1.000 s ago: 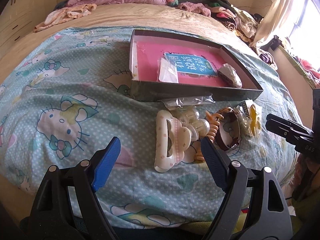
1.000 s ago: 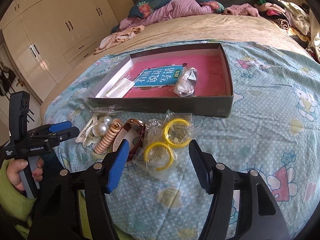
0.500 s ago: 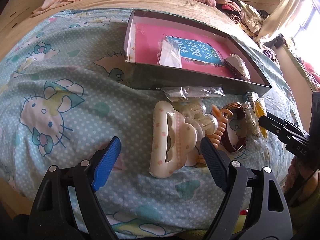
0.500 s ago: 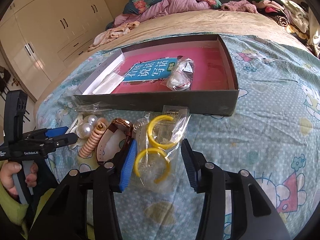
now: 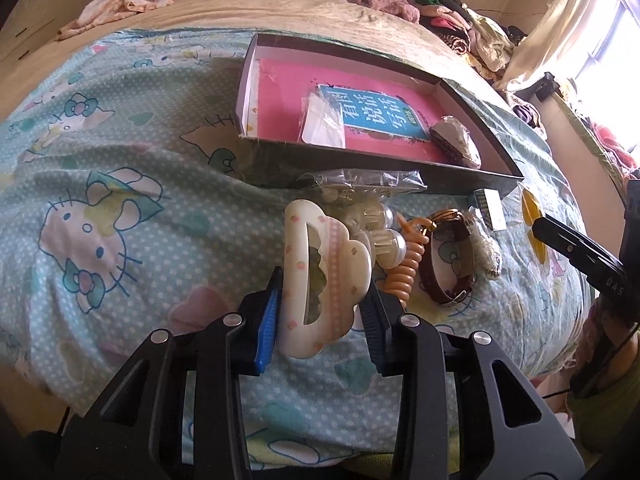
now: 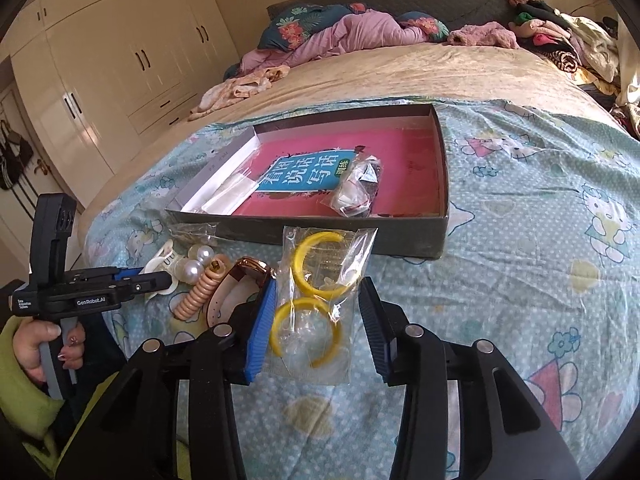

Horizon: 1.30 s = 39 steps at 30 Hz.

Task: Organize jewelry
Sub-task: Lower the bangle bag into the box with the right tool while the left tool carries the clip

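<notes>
My left gripper (image 5: 322, 314) is shut on a cream cloud-shaped hair claw (image 5: 320, 272) lying on the bed. Beside the claw lie pearl clips (image 5: 386, 236), an orange coil hair tie (image 5: 404, 276) and a brown bracelet (image 5: 450, 260). My right gripper (image 6: 316, 330) is open, its blue pads on either side of a clear bag with two yellow bangles (image 6: 320, 292). The grey box (image 6: 336, 230) with a pink floor stands just behind and holds a bagged item (image 6: 358, 190) and a flat clear packet (image 5: 324, 126).
A loose clear plastic bag (image 5: 360, 182) lies against the box's front wall. Piled clothes and bedding (image 6: 360, 32) cover the far end of the bed. Wardrobes (image 6: 100, 60) stand to the left. The bed's near edge is just under both grippers.
Both grippers moved forward to the jewelry pile. The left closed its jaws onto the cream hair claw. The right narrowed its jaws around the bag of yellow bangles.
</notes>
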Tool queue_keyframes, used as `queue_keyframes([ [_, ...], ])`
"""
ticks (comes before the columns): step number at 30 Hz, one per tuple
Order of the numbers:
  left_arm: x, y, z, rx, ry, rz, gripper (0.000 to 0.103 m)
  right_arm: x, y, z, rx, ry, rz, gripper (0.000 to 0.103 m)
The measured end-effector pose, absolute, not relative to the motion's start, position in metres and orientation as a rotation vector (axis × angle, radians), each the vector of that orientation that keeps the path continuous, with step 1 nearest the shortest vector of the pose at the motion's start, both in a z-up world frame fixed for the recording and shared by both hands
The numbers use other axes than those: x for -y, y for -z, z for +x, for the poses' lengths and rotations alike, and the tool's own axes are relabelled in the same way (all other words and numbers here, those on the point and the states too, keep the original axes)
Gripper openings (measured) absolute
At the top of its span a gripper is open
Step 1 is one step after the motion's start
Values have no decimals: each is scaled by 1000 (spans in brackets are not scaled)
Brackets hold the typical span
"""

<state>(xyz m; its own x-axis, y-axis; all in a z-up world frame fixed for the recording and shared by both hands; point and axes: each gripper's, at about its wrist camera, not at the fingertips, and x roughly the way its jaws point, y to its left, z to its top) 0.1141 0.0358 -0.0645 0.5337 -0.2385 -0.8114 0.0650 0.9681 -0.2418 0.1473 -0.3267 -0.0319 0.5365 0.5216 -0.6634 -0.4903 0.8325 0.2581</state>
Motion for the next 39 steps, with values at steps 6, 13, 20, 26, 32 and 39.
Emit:
queue_keyframes([
  [6, -53, 43, 103, -923, 142, -204, 28, 331, 19, 146, -766, -600, 44, 40],
  [13, -67, 16, 107, -858, 104, -223, 28, 334, 7, 153, -733, -600, 42, 40],
  [20, -67, 3, 121, -829, 100, -222, 28, 332, -2, 167, -710, -606, 39, 40],
  [26, -55, -3, 136, -819, 119, -206, 28, 331, -8, 183, -691, -606, 41, 40],
  [32, -39, -11, 157, -807, 149, -184, 28, 334, -10, 201, -683, -598, 57, 40],
  [39, -22, -13, 180, -808, 177, -167, 28, 341, -10, 215, -676, -588, 82, 40],
])
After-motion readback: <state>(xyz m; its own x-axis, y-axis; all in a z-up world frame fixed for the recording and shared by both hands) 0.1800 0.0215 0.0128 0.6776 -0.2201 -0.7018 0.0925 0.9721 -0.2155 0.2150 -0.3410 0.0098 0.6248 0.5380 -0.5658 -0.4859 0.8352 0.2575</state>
